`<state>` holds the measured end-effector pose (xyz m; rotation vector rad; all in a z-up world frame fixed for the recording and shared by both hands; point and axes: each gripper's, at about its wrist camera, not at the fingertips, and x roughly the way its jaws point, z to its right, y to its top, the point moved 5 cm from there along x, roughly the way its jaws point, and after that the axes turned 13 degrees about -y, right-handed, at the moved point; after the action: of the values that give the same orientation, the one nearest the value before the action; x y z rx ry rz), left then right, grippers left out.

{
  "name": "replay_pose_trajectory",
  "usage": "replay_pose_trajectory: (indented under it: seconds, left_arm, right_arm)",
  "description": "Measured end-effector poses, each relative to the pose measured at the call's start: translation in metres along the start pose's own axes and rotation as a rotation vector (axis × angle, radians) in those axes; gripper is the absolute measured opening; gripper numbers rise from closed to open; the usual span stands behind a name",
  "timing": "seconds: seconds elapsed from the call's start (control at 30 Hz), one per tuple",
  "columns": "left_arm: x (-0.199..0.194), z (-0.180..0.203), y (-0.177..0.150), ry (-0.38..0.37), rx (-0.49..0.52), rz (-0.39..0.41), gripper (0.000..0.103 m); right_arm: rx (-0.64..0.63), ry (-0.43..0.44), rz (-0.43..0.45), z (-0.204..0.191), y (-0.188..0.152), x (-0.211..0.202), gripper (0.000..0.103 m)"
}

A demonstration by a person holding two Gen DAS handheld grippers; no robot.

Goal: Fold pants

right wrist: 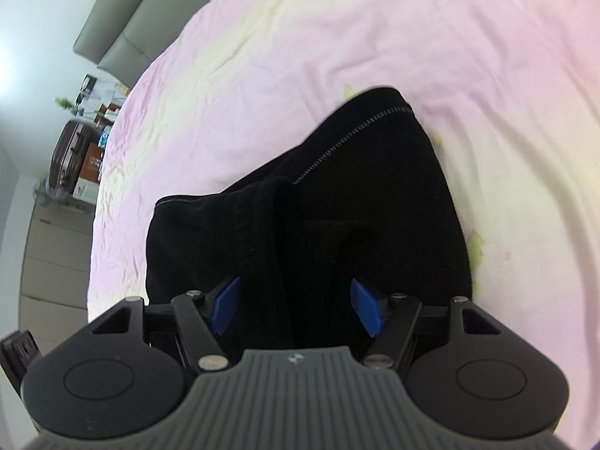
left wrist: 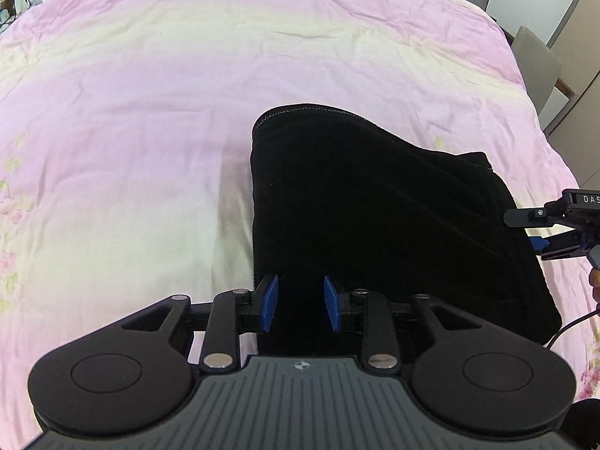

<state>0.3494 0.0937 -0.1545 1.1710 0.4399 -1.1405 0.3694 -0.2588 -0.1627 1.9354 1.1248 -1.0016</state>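
Pink-and-cream bedspread (left wrist: 150, 120) covered bed, grey headboard (right wrist: 123, 30) beyond. Black pants (left wrist: 375, 206) lay folded in thick stack on spread, directly ahead of both grippers. Left gripper (left wrist: 301, 302) stood open over stack's near edge, blue pads (left wrist: 270, 300) apart, nothing clamped. Right gripper (right wrist: 296, 309) spread wider above fabric, likewise holding nothing. Suitcase (right wrist: 69, 157) stood off to its left.
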Motion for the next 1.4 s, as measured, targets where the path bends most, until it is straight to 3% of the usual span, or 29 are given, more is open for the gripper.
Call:
replay_pose_trajectory:
  seconds: [0.07,0.17,0.3,0.43,0.57,0.8,0.97,1.17,1.23,1.4]
  left_arm:
    - [0.008,-0.001,0.001,-0.002,-0.004,0.001,0.033]
    - [0.011,-0.002,0.003,0.0,-0.006,0.002,0.033]
    - [0.007,-0.003,0.005,0.008,-0.006,0.024,0.033]
    - [0.0,0.002,0.013,0.003,-0.02,0.092,0.033]
    - [-0.006,0.015,0.031,-0.011,-0.012,0.164,0.033]
    - [0.024,0.038,0.069,0.014,0.046,0.193,0.031]
    - [0.059,0.04,0.081,0.054,0.101,0.135,0.031]
    - [0.102,0.021,0.082,0.081,0.021,0.05,0.029]
    - [0.111,0.02,0.083,0.097,0.0,0.038,0.029]
    - [0.104,0.034,0.09,0.166,0.056,-0.007,0.029]
  right_arm:
    - [0.034,0.039,-0.001,0.002,0.006,0.008,0.063]
    - [0.017,0.061,0.015,-0.006,0.009,0.011,0.029]
    - [-0.17,0.021,0.107,-0.039,0.01,-0.013,0.016]
    - [-0.273,0.036,0.219,-0.071,0.021,-0.053,0.013]
    - [-0.32,0.002,0.293,-0.076,0.04,-0.082,0.012]
    - [-0.225,-0.168,0.232,-0.002,0.053,-0.046,0.013]
    - [-0.232,-0.252,0.242,0.021,0.054,-0.025,0.012]
    - [-0.35,-0.354,0.227,0.011,0.053,0.0,0.013]
    - [-0.369,-0.369,0.233,0.009,0.051,0.006,0.013]
    - [-0.349,-0.364,0.217,0.008,0.056,0.003,0.016]
